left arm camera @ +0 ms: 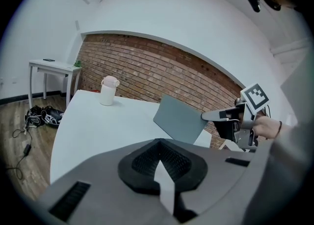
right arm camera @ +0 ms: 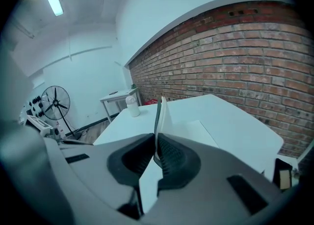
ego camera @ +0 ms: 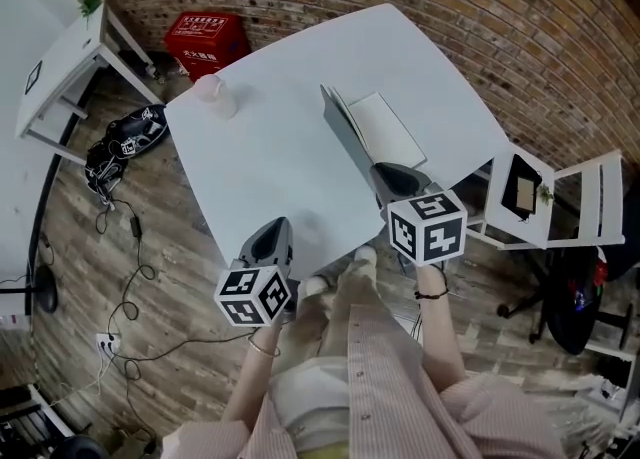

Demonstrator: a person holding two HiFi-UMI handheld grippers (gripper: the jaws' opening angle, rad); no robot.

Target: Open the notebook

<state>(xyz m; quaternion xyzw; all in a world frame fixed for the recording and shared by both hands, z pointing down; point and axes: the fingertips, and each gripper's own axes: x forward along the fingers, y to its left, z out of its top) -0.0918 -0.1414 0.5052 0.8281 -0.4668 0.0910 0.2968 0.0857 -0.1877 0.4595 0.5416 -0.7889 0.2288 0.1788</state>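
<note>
So the notebook (ego camera: 385, 132) is lying on the white surface (ego camera: 270, 167), a bit right of centre in the head view and close to that surface's right-hand edge. Its grey cover (right arm camera: 158, 113) is already lifted and stands roughly on edge, with a pale page flat beside it.

The right gripper (ego camera: 386, 171) has the cover's near edge. In the right gripper view the two fingers (right arm camera: 172, 158) are clamped on that thin edge, one on each side. The left gripper (ego camera: 272, 233) hangs lower left of centre, around the near edge of the surface. Its fingers are pressed together with nothing in them.

I'd call this halfway through the opening. The cover is up but not yet laid over. The next move probably means swinging it on toward the left of the frame until it lies flat, then letting go. The free left gripper could pin the pages if the book starts to slide.

A white cup (ego camera: 213, 95) sits at the surface's upper left, well apart from all this.
</note>
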